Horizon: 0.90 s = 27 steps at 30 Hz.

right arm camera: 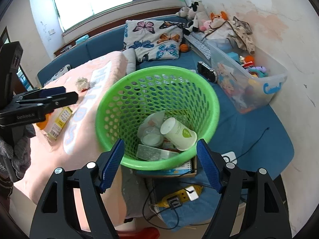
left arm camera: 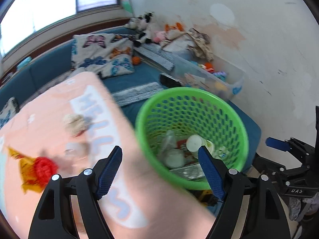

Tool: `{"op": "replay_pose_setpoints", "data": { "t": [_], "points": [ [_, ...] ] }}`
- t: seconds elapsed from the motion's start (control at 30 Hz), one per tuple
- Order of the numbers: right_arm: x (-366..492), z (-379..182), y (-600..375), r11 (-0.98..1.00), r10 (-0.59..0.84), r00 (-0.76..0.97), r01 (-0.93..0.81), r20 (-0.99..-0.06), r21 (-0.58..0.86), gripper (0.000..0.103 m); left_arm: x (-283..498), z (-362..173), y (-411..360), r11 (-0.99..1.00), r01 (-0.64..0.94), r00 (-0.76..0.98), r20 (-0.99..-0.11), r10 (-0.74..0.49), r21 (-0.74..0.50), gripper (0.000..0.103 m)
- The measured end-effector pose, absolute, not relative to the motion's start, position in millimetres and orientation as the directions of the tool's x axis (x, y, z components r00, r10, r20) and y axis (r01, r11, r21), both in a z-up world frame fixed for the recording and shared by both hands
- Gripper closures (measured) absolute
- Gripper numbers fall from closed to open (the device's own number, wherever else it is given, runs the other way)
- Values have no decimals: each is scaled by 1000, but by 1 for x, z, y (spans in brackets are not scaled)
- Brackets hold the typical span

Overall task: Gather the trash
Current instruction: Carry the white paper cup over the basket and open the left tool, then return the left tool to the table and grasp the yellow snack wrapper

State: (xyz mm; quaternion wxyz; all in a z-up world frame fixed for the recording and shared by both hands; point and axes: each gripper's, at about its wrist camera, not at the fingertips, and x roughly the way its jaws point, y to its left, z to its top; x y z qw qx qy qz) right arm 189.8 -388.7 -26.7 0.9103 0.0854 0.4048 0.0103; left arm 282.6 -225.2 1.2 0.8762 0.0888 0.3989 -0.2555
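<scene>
- Trash lies in two places: some inside the green basket [right arm camera: 209, 91], some loose on the pink blanket [right arm camera: 83, 131].
- The green basket is round plastic with a wall full of holes. In it are a white paper cup [right arm camera: 177, 132] lying on its side, a clear round lid [right arm camera: 150, 137], a flat silvery wrapper [right arm camera: 153, 152] and some paper.
- A clear plastic bin [right arm camera: 257, 83] by the wall holds coloured toys.
- On the blanket, the left view shows a crumpled paper ball [left arm camera: 74, 123], a red and yellow wrapper [left arm camera: 37, 169] and a pale blurred piece between them. The right view also shows a yellow-white carton [right arm camera: 59, 123].
- The left tongs [left arm camera: 160, 172] are wide open and hold nothing; the basket is just ahead at their right finger, the loose trash well to their left.
- The right tongs [right arm camera: 160, 163] are wide open and empty, hanging above the near rim of the basket.
- The tong pads are blue and ribbed, on black arms.
</scene>
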Motion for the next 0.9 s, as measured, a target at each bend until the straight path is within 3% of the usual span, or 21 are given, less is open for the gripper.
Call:
{"op": "replay_pose_setpoints", "data": {
  "t": [0.47,0.7,0.9],
  "points": [
    [202,-13,-327,988,143,676,-56,-722,144,28,289,20,-88,964,260,711,-686,-152,55,28],
    [212,-10,-297,985,173,665,-106,-727,138,28,307,-1,-36,986,153,696,-715,-58,69,33],
    [218,-11,-283,983,184,654,-126,-734,134,28,321,-21,-18,987,152,668,-742,-58,60,34]
  ]
}}
